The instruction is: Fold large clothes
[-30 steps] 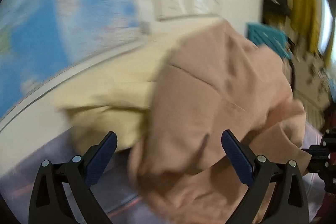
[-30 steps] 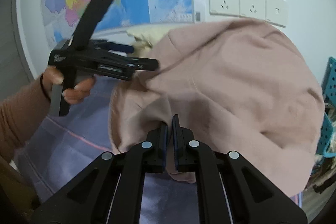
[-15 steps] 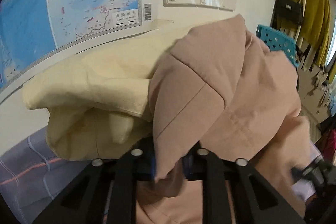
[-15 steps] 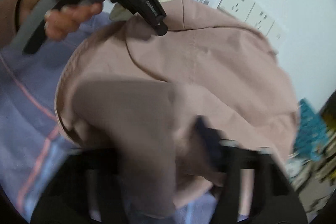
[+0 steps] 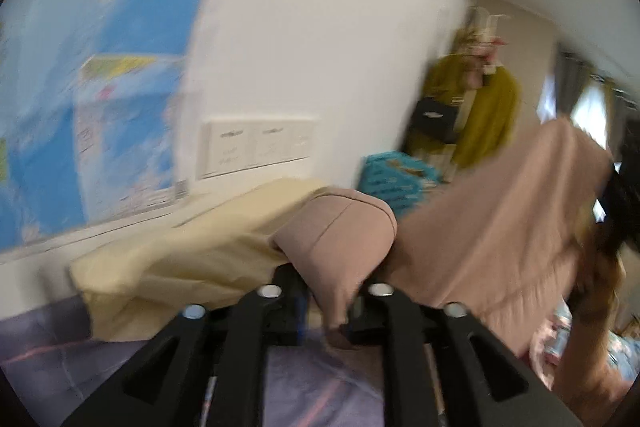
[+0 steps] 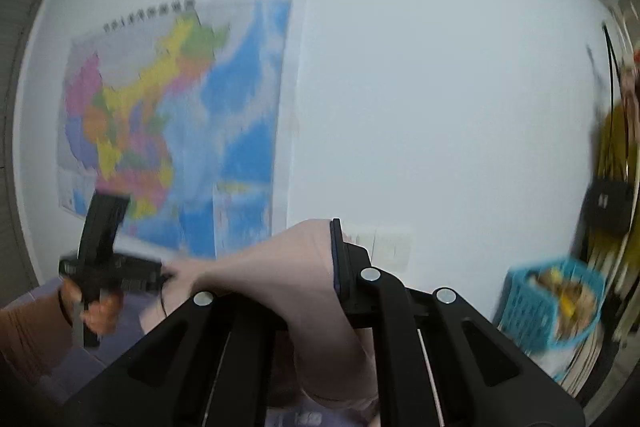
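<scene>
- Left gripper [image 5: 326,311] — angled a little downward, jaws slightly eased apart just now, pinching the pink garment [image 5: 492,219].
- Right gripper [image 6: 320,291] — held level, clamped tight on that cloth.

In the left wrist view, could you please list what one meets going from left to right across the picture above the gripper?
Wall map → wall sockets → cream cloth → pink garment fold → blue basket → mustard-yellow hanging clothes.
</scene>
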